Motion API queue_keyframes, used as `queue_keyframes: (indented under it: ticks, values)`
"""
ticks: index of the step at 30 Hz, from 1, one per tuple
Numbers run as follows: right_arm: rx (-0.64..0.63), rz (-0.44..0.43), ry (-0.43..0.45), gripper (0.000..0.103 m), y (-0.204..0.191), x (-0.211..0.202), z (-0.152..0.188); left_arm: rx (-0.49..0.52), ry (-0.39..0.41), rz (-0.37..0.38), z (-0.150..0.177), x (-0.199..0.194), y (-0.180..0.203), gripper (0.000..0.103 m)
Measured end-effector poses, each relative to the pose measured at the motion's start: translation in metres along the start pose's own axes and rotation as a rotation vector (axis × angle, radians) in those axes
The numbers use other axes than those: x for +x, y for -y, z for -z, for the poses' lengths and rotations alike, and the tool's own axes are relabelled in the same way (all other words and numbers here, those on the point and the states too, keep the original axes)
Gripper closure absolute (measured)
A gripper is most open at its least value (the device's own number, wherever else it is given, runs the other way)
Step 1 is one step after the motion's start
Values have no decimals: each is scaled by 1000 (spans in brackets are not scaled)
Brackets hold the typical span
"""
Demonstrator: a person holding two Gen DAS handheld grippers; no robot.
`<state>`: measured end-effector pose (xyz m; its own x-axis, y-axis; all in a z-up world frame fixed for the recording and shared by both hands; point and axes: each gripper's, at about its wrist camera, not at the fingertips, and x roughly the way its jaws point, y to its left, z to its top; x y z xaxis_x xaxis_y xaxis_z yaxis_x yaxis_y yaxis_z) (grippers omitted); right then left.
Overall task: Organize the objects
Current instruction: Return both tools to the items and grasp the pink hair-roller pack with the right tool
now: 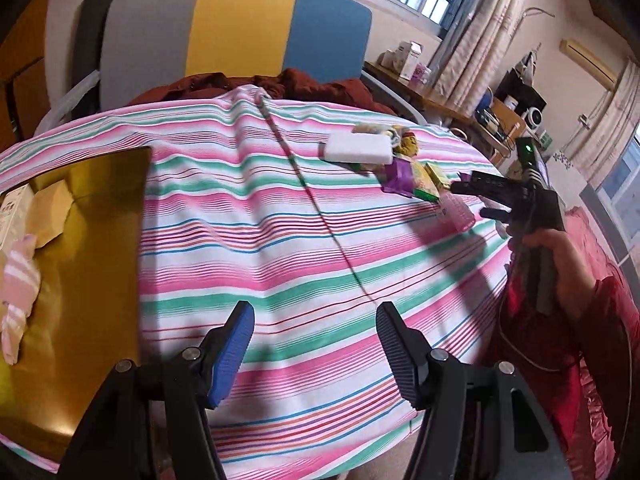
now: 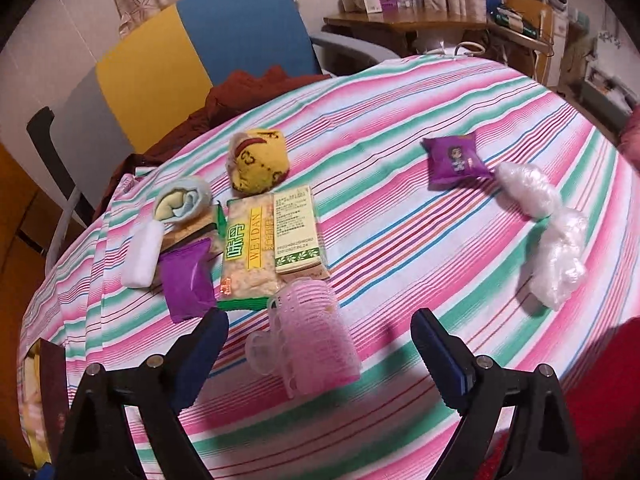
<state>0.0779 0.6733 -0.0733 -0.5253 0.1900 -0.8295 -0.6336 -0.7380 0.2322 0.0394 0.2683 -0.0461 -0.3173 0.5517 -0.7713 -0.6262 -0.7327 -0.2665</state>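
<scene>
Gold box (image 1: 80, 208) at my left is cut off by the frame, its contents hard to make out. Snack pile edges blur. Pink roller (image 2: 316, 340), ribbed and translucent, lies on the striped bench (image 2: 400, 120) between my right gripper's (image 2: 320, 360) spread, untouching fingers. Left gripper (image 1: 314, 354) is parted over bare cloth, holding nothing.

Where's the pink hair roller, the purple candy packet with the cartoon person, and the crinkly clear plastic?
pink hair roller (image 2: 316, 336), right wrist view, middle of its ribbed barrel.
purple candy packet (image 2: 456, 160), right wrist view, on the cartoon figure.
crinkly clear plastic (image 2: 540, 216), right wrist view, middle of the bundle.
</scene>
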Motion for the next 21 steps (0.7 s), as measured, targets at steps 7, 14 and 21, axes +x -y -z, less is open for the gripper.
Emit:
queue_keyframes:
  ticks: [7, 14, 21]
  values:
    - [-240, 102, -47, 21, -38, 17, 13, 70, -44, 21, -21, 28, 29, 39]
    - [-239, 110, -59, 40, -38, 15, 16, 111, -75, 51, -60, 85, 70, 39]
    - [0, 132, -28, 40, 11, 2, 7, 117, -97, 46, -99, 150, 107, 38]
